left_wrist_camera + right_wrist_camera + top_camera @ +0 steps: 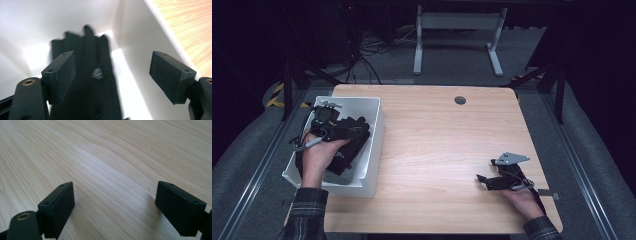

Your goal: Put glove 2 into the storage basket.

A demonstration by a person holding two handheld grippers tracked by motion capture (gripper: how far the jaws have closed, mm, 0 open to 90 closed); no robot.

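A black glove (92,95) lies in the bottom of a white bin (140,40), its fingers pointing away from the left gripper view's camera. My left gripper (122,75) hangs just above it, open, with its pads clear of the fabric. From above, the left gripper (352,129) is inside the bin (374,145), over a dark heap of gloves (344,152). My right gripper (482,181) rests low over the table's right front part, pointing left. Its jaws (122,205) are open, with bare wood between them.
The wooden table (437,150) has a round cable hole (460,100) near its far edge. The bin stands at the table's left edge. A white desk frame (457,30) and cables lie on the floor beyond.
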